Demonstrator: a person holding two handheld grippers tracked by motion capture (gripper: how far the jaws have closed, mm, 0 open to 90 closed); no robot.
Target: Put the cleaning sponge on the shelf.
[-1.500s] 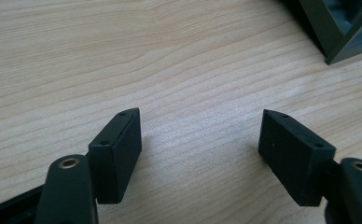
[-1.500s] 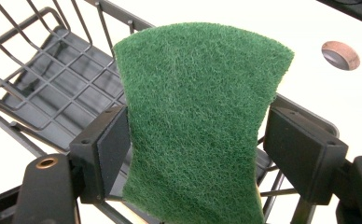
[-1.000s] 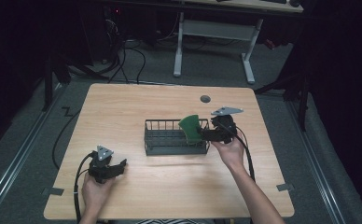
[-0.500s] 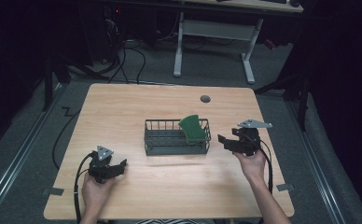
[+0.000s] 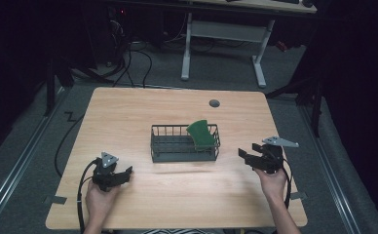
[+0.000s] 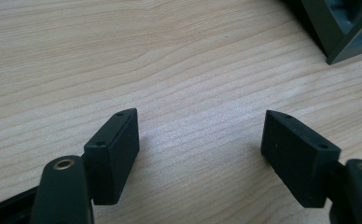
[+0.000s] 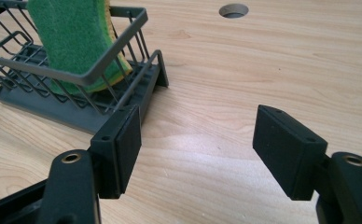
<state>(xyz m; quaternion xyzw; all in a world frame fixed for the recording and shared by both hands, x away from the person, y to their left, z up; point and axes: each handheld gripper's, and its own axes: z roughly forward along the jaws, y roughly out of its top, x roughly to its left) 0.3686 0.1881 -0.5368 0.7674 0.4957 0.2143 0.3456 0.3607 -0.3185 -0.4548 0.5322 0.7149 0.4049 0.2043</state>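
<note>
In the high view a wooden table (image 5: 177, 117) takes up the middle of the frame. A dark wire basket (image 5: 184, 144) sits near its centre, and a green sponge (image 5: 201, 134) stands tilted in the right end of the basket, its top above the rim. A small round hole (image 5: 214, 103) lies in the tabletop above and to the right of the basket. At lower left a hand (image 5: 98, 199) holds the left gripper (image 5: 121, 174) low over the wood, well apart from the basket, a black cable (image 5: 82, 190) looping from it. At lower right the right hand (image 5: 270, 179) holds the right gripper (image 5: 248, 157) just to the right of the basket, its jaws spread and nothing between them. A white desk frame (image 5: 223, 36) stands on the floor at the top of the frame

In the left gripper view the left gripper (image 6: 200, 135) is released, the two black jaws wide apart over bare wood. A corner of the basket (image 6: 342, 35) shows at upper right

In the right gripper view the right gripper (image 7: 198, 140) is also released, jaws wide with only the table (image 7: 286, 60) between them. The basket (image 7: 76, 74) fills the upper left, its corner just beyond the left jaw, apart from it. The sponge (image 7: 69, 35) leans inside against the wires, green face forward with a yellow layer behind. The hole (image 7: 233, 10) sits at top centre
</note>
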